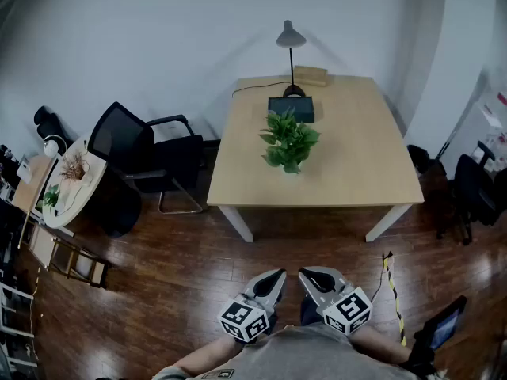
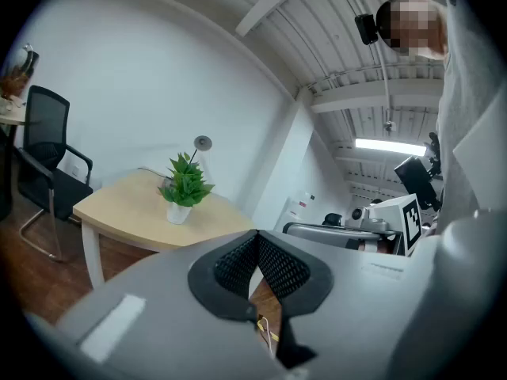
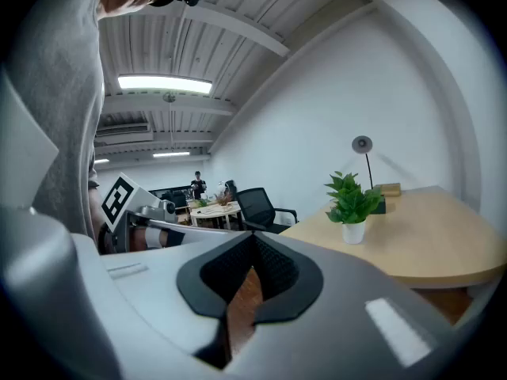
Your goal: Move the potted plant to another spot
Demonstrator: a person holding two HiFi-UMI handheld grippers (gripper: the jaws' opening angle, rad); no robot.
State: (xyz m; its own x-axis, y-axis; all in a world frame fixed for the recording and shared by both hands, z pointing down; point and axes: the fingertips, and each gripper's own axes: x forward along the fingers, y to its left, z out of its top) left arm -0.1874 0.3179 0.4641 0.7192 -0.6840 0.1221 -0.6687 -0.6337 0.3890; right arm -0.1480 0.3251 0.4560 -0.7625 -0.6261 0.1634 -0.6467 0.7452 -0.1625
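Left gripper (image 1: 276, 275) and right gripper (image 1: 306, 275) are shut empty, so one's gotta be opened before the plant (image 1: 290, 141) mid-table (image 1: 360, 172) is reached.

The potted plant (image 1: 290, 142) stands on the table (image 1: 360, 169) (lamp (image 1: 290, 36) behind it).

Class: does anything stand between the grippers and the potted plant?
Nothing visible does. Only dark wooden floor and light wooden tabletop separate the shut left gripper and right gripper from the green potted plant. The dark box and black desk lamp stand behind it.
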